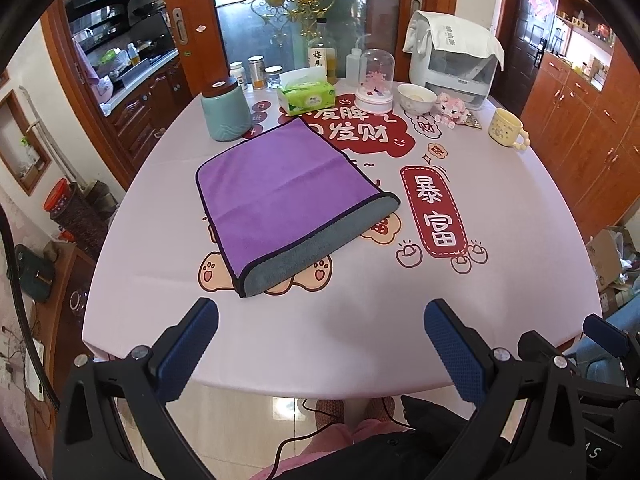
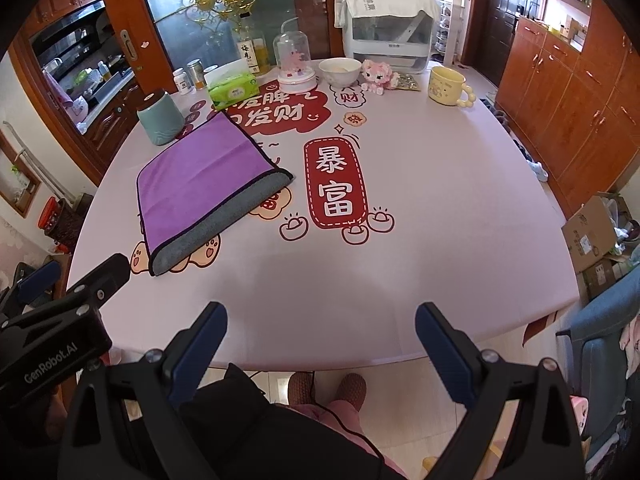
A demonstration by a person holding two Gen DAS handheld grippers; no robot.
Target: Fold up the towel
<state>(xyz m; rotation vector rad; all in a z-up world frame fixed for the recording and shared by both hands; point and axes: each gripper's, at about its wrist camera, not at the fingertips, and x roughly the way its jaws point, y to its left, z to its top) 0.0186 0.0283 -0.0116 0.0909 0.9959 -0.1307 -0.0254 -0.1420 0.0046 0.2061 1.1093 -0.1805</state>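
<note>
I see my left gripper (image 1: 320,344) with its two blue fingers (image 1: 188,348) wide apart, holding nothing. My right gripper (image 2: 322,354) looks the same: its fingers (image 2: 444,356) are wide apart and hold nothing too. Both hang over the near edge of the table (image 1: 500,240), and neither one touches the cloth on it.

The towel (image 1: 280,192) lies flat on the table, well ahead of my left fingers and a bit to their left. From my right fingers it is ahead and far to the left. It is folded over, purple on top, with a strip of its gray side showing along the near edge. The sides do not line up with the table edge; the towel sits at a slant.

Past the towel's far left corner stands a green jar (image 1: 225,112) with a dark lid, just beside the towel. A green tissue pack (image 1: 307,94) sits beyond the towel's far edge. Farther back is a white bowl (image 1: 417,98), with a small pink toy (image 1: 452,109) near it. A yellow cup (image 2: 446,85) stands far ahead of my right fingers, well apart from the towel.
</note>
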